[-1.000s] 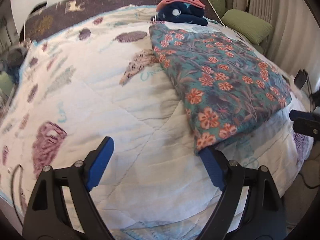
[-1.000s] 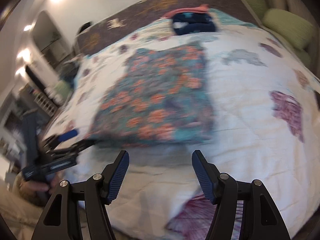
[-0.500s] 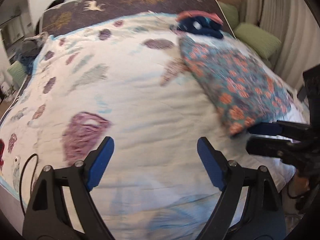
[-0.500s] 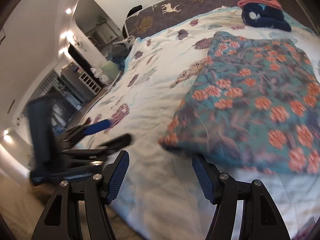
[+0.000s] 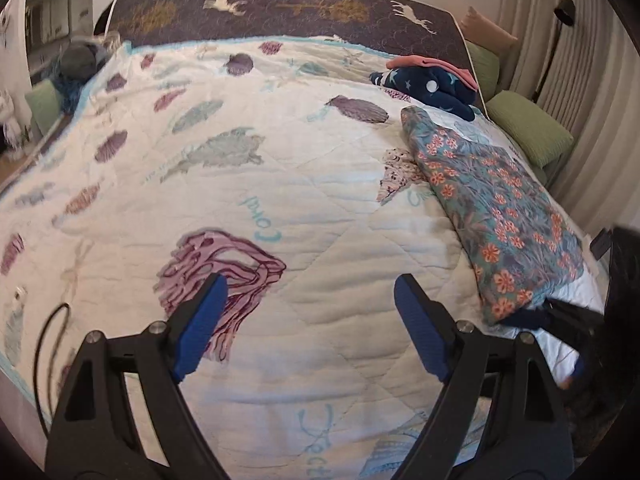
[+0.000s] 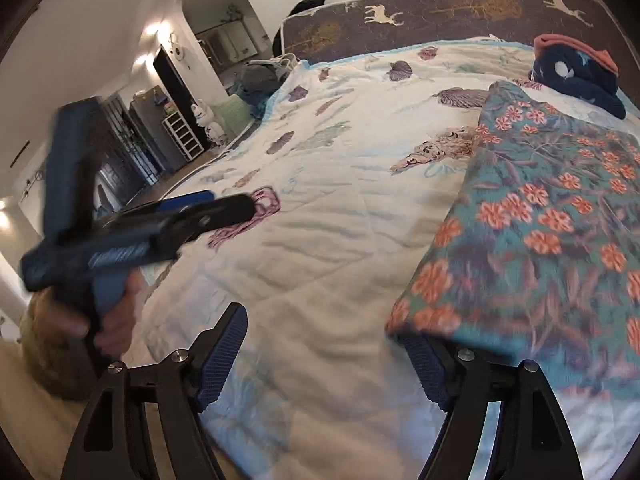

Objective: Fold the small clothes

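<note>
Left gripper point(image 5: 308, 320) spread wide, empty, over the quilt point(image 5: 320, 208). Right gripper point(image 6: 324, 352) agape at the floral garment point(image 6: 552, 232) corner, grasp unclear; only its view shows the hand point(image 6: 116, 320).

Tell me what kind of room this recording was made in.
Most likely a home bedroom: a bed with a printed quilt, a dark headboard with deer and tree motifs, and green pillows beside it.

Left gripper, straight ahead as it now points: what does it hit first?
Likely the white quilted bedspread, near its purple coral print. The open left gripper points across bare quilt; the teal floral folded garment lies off to its right. Depth is uncertain.
</note>
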Demonstrator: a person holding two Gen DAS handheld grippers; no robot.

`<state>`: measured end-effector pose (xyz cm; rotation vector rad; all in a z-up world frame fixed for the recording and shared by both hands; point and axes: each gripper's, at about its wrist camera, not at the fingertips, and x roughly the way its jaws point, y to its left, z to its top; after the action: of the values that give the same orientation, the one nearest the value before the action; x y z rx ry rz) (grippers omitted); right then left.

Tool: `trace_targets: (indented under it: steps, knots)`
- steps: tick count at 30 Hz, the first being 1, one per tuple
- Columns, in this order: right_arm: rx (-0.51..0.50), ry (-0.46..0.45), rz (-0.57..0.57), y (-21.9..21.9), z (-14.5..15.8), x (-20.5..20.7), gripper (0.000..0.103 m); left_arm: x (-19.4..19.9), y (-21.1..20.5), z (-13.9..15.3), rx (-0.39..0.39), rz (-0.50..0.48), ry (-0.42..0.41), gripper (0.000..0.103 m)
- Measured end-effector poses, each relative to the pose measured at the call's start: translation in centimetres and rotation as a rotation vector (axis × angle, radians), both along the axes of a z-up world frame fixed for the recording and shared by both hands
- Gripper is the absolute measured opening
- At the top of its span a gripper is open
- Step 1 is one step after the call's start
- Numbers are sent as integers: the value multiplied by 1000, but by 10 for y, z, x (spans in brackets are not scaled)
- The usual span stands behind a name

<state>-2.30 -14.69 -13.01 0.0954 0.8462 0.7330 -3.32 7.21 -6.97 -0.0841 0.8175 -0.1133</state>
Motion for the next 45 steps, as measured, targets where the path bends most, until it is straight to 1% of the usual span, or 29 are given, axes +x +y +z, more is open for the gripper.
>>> trace_targets:
  steps: [1,3,4,5,6,8,9,11,15,17,18,19,20,21,22,23,25,26,27,28,30,31,32,33,35,37,40,43,45]
  knots:
    - [32,11,16,-6,1,-4,78,3,1,-2,-25,-1,13,86]
    - [180,87,63,-29,5,-12,77,7,-4,-4,-60,-30,27,86]
    - [229,99,62,-41,9,-16,77,9,-8,-5,-70,-51,30,86]
    - [250,82,30,-58,16,-22,77,13,-18,-4,-82,-87,34,86]
    - [246,65,-1,-67,20,-26,77,16,-27,-4,-88,-120,34,86]
    - [223,22,-118,-100,31,-33,77,24,-51,-2,-92,-194,28,86]
    - [214,8,-191,-119,35,-34,77,27,-61,-1,-86,-212,23,86]
    - [194,-1,-332,-151,39,-33,77,41,-90,-3,-66,-261,29,86]
    - [173,42,-619,-209,34,-18,77,56,-122,-21,-52,-313,111,86]
    - [184,83,-683,-225,22,-12,77,49,-128,-34,-28,-340,132,86]
    - [181,124,-691,-228,12,-7,77,45,-128,-35,-13,-350,111,86]
    - [145,177,-686,-227,-1,-2,76,34,-127,-36,19,-368,77,86]
    - [102,210,-672,-223,-11,2,74,27,-125,-36,42,-374,71,86]
    - [69,153,-648,-218,-13,-2,74,18,-124,-37,68,-380,65,86]
    - [42,121,-619,-214,-10,-6,72,11,-124,-37,94,-387,54,86]
    - [17,116,-596,-213,-7,-9,69,4,-125,-37,128,-399,42,86]
    - [47,128,-590,-221,-3,-12,65,-3,-125,-34,148,-423,59,86]
    - [91,138,-583,-226,-1,-12,64,-2,-124,-31,131,-430,71,86]
    - [148,139,-572,-232,4,-12,64,0,-122,-25,95,-432,72,86]
    - [190,135,-564,-237,6,-9,64,5,-118,-16,19,-435,62,86]
    - [258,141,-551,-240,10,3,65,19,-113,-8,-104,-430,66,86]
    - [291,155,-529,-242,8,14,65,27,-112,-7,-150,-422,74,86]
    - [324,179,-512,-243,3,25,65,33,-112,-10,-171,-417,82,86]
    - [346,221,-517,-245,-3,36,65,41,-113,-15,-185,-405,99,86]
    - [383,306,-507,-243,-19,44,65,53,-114,-36,-189,-380,193,86]
    - [388,283,-496,-240,-20,42,65,47,-114,-38,-183,-400,145,86]
    - [402,276,-467,-241,-19,38,65,42,-123,-36,-130,-447,135,86]
    - [434,307,-441,-246,-19,48,65,52,-127,-34,-146,-449,154,86]
    - [426,317,-432,-249,-18,58,65,62,-129,-34,-162,-444,163,86]
